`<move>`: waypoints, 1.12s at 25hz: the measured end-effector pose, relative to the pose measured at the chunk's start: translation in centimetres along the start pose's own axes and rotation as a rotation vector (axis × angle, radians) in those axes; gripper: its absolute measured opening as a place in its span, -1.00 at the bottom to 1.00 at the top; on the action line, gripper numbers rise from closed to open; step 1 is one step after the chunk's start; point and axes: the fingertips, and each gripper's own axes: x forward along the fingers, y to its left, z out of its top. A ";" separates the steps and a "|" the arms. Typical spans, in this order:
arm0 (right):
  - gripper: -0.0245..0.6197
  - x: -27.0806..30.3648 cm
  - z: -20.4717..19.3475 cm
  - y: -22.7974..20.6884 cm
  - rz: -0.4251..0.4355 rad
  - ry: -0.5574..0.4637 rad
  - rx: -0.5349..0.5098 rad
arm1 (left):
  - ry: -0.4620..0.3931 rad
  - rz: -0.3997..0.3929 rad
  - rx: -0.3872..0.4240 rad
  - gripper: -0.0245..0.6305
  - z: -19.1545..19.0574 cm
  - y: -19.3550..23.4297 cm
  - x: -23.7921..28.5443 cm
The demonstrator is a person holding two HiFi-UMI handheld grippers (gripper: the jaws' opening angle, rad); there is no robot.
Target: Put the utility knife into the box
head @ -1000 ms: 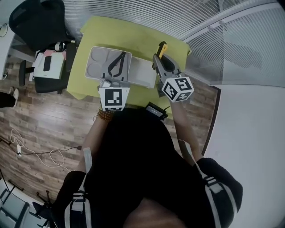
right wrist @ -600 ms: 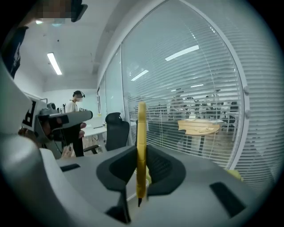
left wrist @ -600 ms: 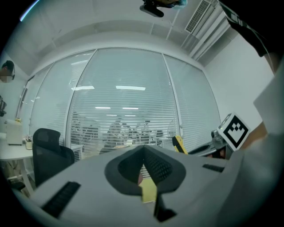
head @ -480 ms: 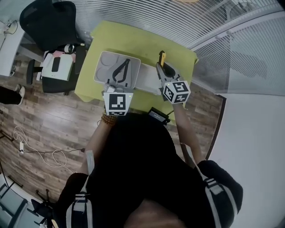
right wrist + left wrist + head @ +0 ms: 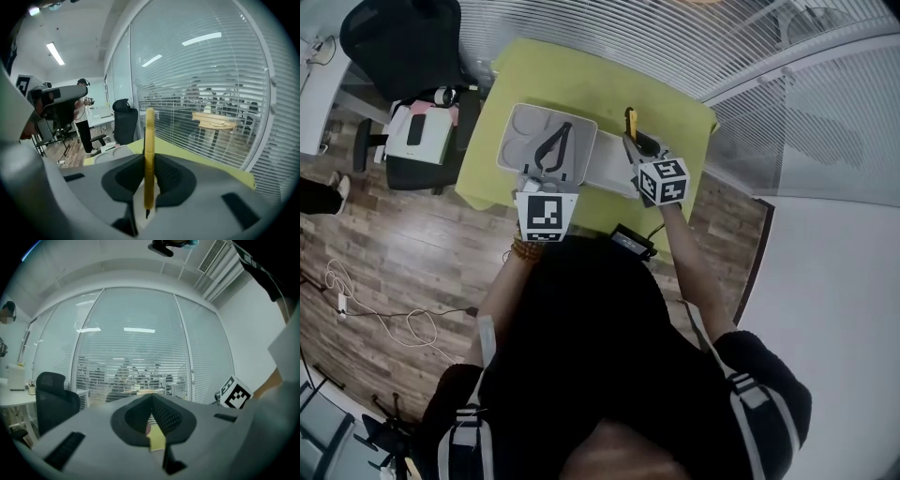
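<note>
The yellow utility knife [image 5: 630,123] is clamped in my right gripper [image 5: 636,145], which is shut on it over the green table [image 5: 581,84], just right of the box. In the right gripper view the knife [image 5: 149,154] stands upright between the jaws. The grey box [image 5: 517,131] lies at the table's left, with black pliers [image 5: 553,145] inside and a white section [image 5: 605,157] on its right side. My left gripper [image 5: 546,180] hovers at the box's near edge. In the left gripper view its jaws [image 5: 151,401] are shut with nothing between them.
A black office chair [image 5: 398,37] and a low stand with white items [image 5: 417,131] sit left of the table. A black device [image 5: 630,242] lies at the table's near edge. Slatted glass walls run behind and to the right. A person [image 5: 84,119] stands further back.
My right gripper has carried the knife a little left, closer to the box's white section. The left gripper has barely moved.
</note>
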 end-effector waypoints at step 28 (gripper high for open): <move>-0.76 5.6 -11.1 -0.8 0.000 0.329 0.066 | 0.018 -0.019 -0.012 -0.89 -0.6 -0.1 1.3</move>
